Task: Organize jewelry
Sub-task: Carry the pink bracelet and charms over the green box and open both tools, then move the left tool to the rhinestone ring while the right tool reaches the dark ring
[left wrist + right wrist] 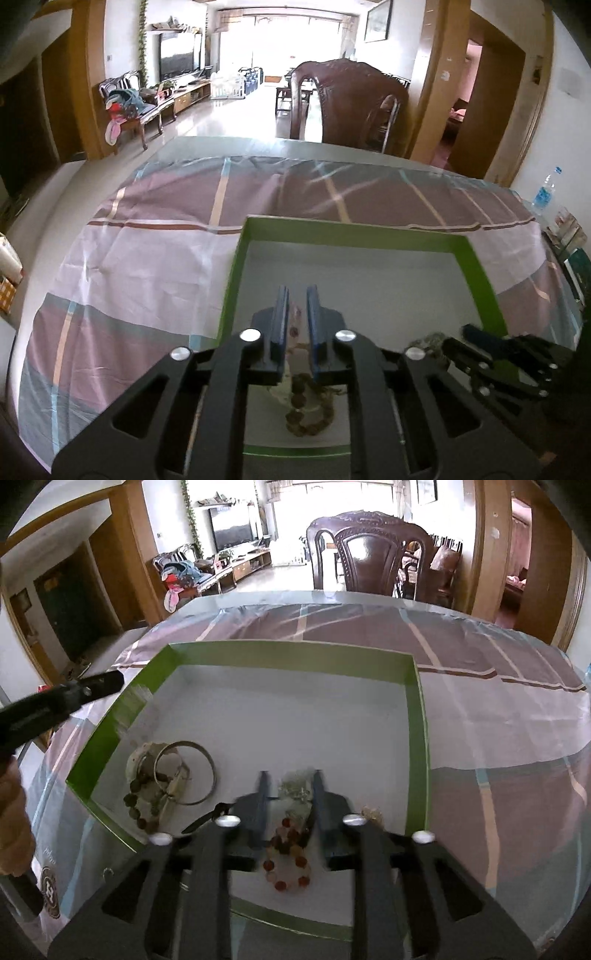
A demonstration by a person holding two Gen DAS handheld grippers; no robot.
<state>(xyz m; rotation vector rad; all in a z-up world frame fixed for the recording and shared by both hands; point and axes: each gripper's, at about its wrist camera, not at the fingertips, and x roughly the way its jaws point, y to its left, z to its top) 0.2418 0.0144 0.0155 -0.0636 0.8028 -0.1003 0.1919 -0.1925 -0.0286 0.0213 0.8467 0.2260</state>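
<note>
Both grippers hang over a green-walled box (pixel 416 716) with a white floor, set on a plaid cloth (pixel 147 258) that covers the table. Left gripper (pixel 297 314): its blue pads stand a narrow gap apart and press on nothing; below that gap a dark brown bead bracelet (pixel 306 413) lies on the box floor. From the right wrist view, the same bracelet lies in the box's near-left corner, tangled with a pale piece, and a thin metal bangle (pixel 186 771) rests partly over them. Right gripper (pixel 290 794): its jaws are parted and grip nothing. Beneath the gap lie a pale, silvery cluster (pixel 295 790) and a red and amber bead bracelet (pixel 290 853), both loose on the white floor. A dark wooden chair (pixel 373 557) stands beyond the table's far edge.
</note>
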